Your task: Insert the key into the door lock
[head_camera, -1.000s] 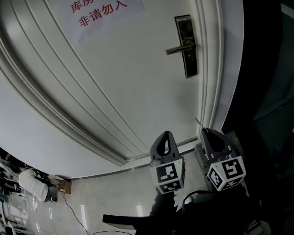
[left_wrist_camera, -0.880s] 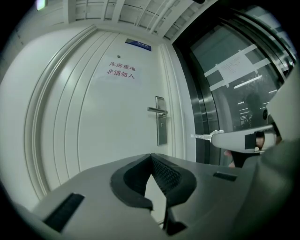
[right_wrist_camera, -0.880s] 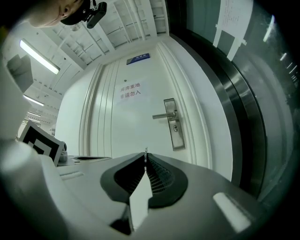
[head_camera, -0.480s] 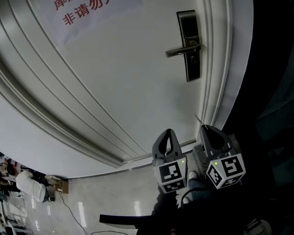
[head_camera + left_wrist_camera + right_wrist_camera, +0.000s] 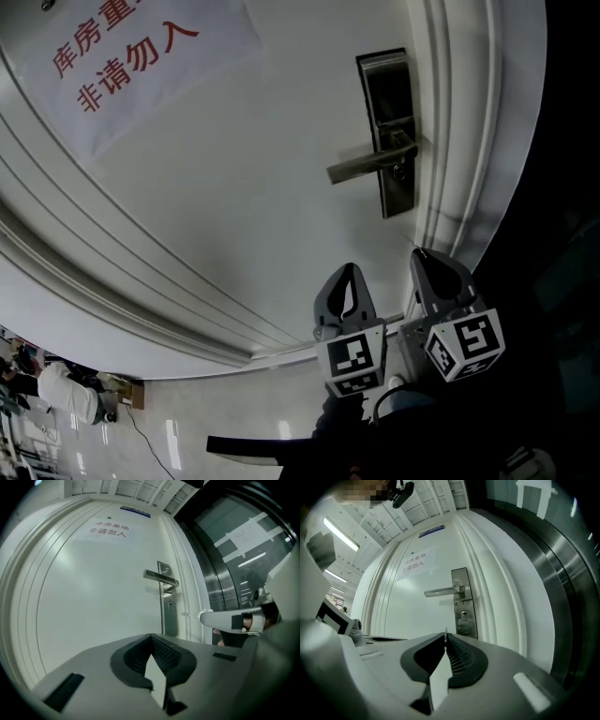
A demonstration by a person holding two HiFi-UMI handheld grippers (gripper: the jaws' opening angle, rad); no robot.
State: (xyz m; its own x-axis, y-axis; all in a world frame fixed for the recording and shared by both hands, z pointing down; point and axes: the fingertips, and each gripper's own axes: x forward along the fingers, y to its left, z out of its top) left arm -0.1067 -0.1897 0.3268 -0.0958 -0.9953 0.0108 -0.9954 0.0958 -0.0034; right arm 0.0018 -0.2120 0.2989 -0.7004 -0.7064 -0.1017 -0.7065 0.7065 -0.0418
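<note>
My right gripper (image 5: 446, 640) pinches the key (image 5: 446, 633); my left gripper (image 5: 151, 636) is closed and empty. I should line the blade up with the keyhole (image 5: 464, 614) before advancing.

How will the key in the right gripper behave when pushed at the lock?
The key looks like thin metal, so probably stiff and light. Pinched at the jaw tips of the right gripper, it may pivot or slip.

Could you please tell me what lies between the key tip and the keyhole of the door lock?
Nothing does: in the right gripper view, the stretch from the key to the keyhole is bare.
</note>
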